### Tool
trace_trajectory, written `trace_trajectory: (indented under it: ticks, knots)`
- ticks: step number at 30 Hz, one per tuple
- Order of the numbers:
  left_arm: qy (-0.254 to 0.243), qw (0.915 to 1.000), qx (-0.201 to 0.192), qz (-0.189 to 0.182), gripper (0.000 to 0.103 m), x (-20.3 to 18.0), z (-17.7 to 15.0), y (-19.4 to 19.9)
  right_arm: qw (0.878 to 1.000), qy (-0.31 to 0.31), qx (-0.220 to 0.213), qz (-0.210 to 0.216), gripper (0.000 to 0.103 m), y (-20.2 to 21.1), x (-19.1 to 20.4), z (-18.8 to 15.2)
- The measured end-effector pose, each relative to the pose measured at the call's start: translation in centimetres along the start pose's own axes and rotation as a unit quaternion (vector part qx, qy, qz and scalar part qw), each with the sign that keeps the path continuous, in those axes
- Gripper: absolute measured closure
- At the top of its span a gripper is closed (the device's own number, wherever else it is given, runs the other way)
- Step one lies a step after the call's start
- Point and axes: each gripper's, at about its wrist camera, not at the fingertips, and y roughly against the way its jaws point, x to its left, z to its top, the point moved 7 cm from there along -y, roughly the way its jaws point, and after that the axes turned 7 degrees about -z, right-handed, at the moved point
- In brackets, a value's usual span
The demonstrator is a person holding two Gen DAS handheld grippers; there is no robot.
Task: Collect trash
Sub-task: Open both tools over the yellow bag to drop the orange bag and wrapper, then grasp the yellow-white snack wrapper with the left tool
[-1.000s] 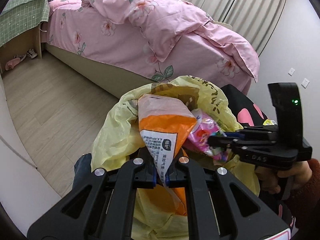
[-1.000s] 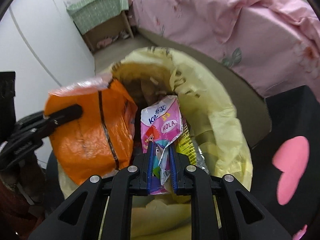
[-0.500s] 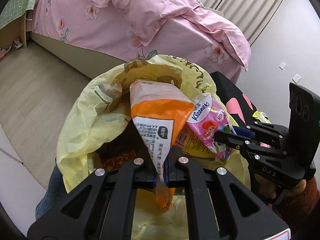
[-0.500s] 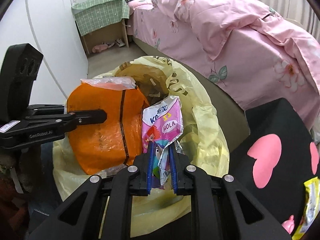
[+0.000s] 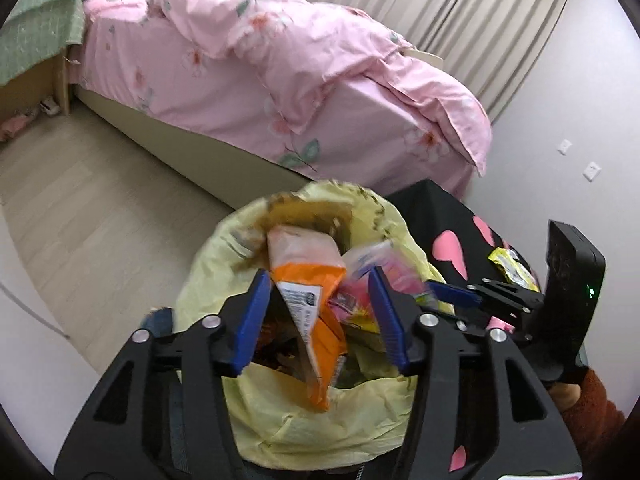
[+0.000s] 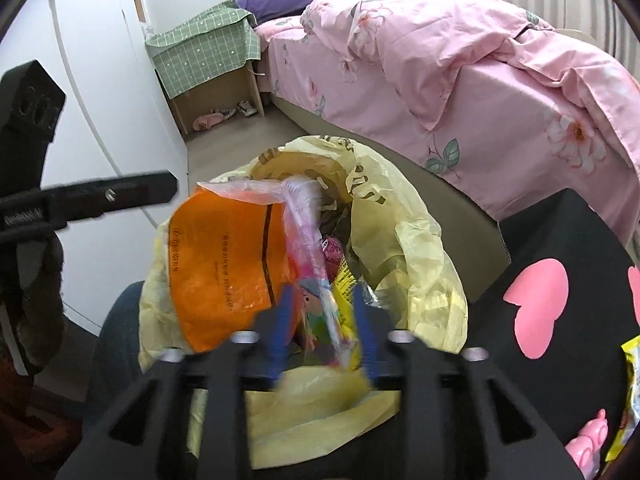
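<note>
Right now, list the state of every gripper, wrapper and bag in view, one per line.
left gripper: open, jaws spread wide over the bag
right gripper: open, blurred by motion
orange snack bag: released, standing on end in the bag
pink tissue pack: released, dropping into the bag, blurred
yellow trash bag: mouth open, partly filled
yellow wrapper: lying on the black heart-print surface, not collected

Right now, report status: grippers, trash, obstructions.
Left gripper open, right gripper open. Orange wrapper and pink packet dropping into yellow bag. Nothing blocking.
</note>
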Motion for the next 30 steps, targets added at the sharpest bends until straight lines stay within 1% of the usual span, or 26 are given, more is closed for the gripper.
trace_trajectory:
  ticks: [2,3,6,9,10,15,16,17,20,21,24,27,28,30]
  knots:
    - [-0.005,0.9994,-0.012,0.032,0.053,-0.1,0.6,1.0,1.0,-0.002,-0.012,-0.003,0.061,0.9,0.0,0.1]
    - [-0.007,0.999,-0.019,0.039,0.053,-0.2,0.8,1.5,1.0,-0.004,-0.016,-0.005,0.061,1.5,-0.2,0.1]
    - [-0.009,0.9989,-0.032,0.033,0.053,-1.2,1.2,2.5,0.999,-0.022,-0.035,-0.013,0.055,4.0,-1.3,-0.5]
    - [-0.026,0.9985,-0.041,0.025,0.053,-3.2,1.2,3.0,0.998,-0.042,-0.049,-0.028,0.054,6.3,-2.9,-1.5]
    - [-0.034,0.9983,-0.042,0.021,0.053,-4.0,1.2,3.0,0.996,-0.05,-0.056,-0.039,0.054,7.5,-3.7,-2.2]
    - [-0.078,0.996,-0.037,-0.02,0.052,-9.5,0.0,1.3,0.988,-0.093,-0.091,-0.088,0.053,13.5,-8.2,-6.7]
    - [-0.086,0.9953,-0.033,-0.03,0.052,-10.6,-0.3,0.8,0.986,-0.1,-0.096,-0.097,0.05,14.5,-8.9,-7.6]
    - [-0.096,0.994,-0.028,-0.043,0.052,-12.0,-0.7,0.2,0.983,-0.11,-0.102,-0.111,0.044,15.8,-10.0,-8.8]
    - [-0.129,0.9883,-0.013,-0.081,0.052,-16.0,-2.3,-1.8,0.974,-0.144,-0.109,-0.138,0.043,18.5,-13.0,-11.7]
    - [-0.141,0.9855,-0.006,-0.093,0.052,-17.4,-2.8,-2.6,0.969,-0.164,-0.111,-0.149,0.043,19.7,-14.3,-13.3]
    - [-0.168,0.9777,0.027,-0.123,0.052,-21.0,-4.6,-5.2,0.959,-0.197,-0.109,-0.173,0.043,21.8,-17.0,-16.4]
    - [-0.175,0.9713,0.058,-0.151,0.049,-24.2,-6.0,-7.9,0.953,-0.204,-0.107,-0.198,0.042,22.8,-18.5,-18.6]
    - [-0.175,0.9693,0.068,-0.159,0.048,-25.1,-6.4,-8.7,0.954,-0.198,-0.107,-0.2,0.042,23.2,-18.8,-19.6]
    - [-0.164,0.9651,0.097,-0.179,0.047,-27.2,-6.8,-11.1,0.957,-0.191,-0.115,-0.186,0.041,23.7,-18.7,-21.0]
